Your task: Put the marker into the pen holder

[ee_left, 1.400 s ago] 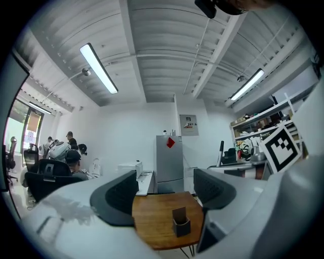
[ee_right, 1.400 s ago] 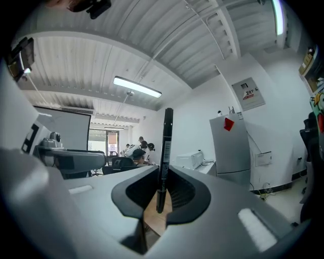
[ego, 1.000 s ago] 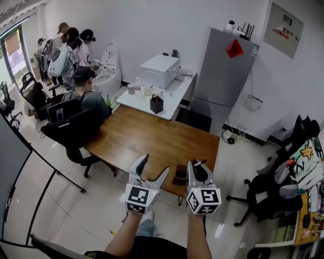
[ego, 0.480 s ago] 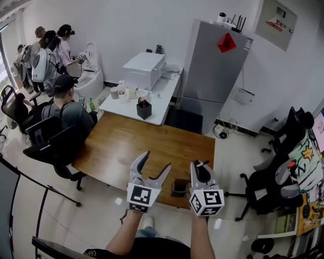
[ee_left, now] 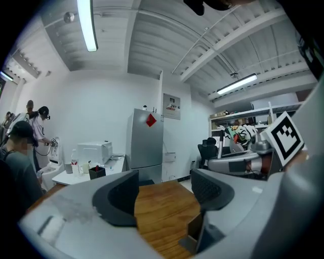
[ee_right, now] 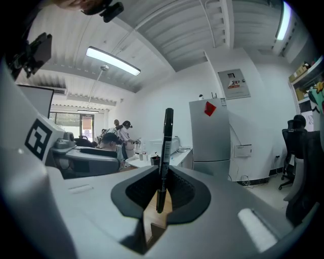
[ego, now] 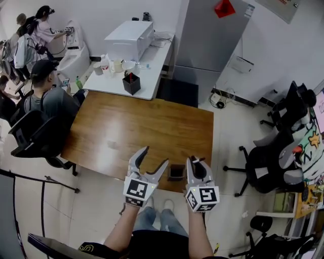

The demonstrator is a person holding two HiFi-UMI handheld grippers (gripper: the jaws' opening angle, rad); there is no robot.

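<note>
At the far left I see people (ego: 43,28) standing by a white machine, and one person (ego: 48,93) seated in a black chair against the table (ego: 142,126). Behind it, a white table (ego: 152,76) carries a printer (ego: 129,36), cups and a black cup (ego: 131,83) of pens.

My left gripper (ego: 153,159) hangs over the table's near edge, jaws spread wide with only bare wood between them. Just right of it the holder (ego: 176,172), a small dark brown box, sits at that edge with nothing blocking it.

My right gripper (ego: 196,167) is beside the holder, jaws pressed onto the marker (ee_right: 164,152). The marker is slim, black and upright, and rises well above the pads.

The grey fridge (ego: 207,40) bears a red sign (ego: 224,7), diamond-shaped, its print too small to read. Black chairs (ego: 273,162) crowd the right.
</note>
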